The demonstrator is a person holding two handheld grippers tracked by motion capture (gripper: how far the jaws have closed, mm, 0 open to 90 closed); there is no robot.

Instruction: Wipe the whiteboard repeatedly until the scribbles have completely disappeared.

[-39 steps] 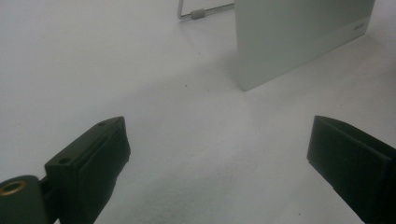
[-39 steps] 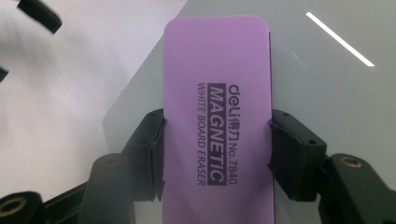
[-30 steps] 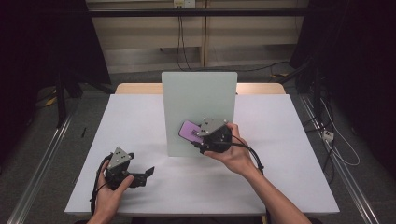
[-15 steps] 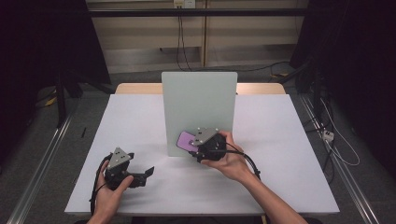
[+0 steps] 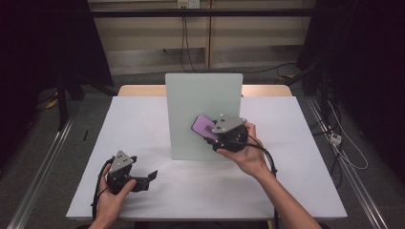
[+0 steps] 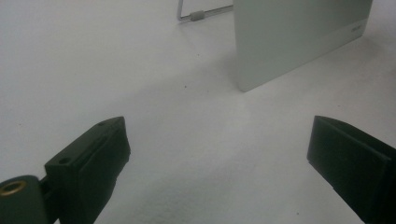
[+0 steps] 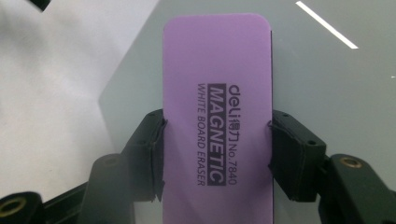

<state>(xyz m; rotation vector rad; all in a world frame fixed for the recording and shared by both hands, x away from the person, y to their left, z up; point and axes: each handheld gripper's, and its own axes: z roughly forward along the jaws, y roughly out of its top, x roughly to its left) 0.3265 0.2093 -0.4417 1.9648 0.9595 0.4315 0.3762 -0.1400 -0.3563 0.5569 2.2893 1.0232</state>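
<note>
While your right tongs (image 5: 208,130) stay clamped on the purple eraser (image 7: 217,116) against the upright whiteboard (image 5: 191,95) at the desk's (image 5: 305,143) centre, wiping looks underway, unfinished, left tongs (image 5: 152,176) gaping idle at 7 o'clock.

White table (image 5: 143,124); grey floor (image 5: 43,138); dark curtains (image 5: 43,43) at both sides.
</note>
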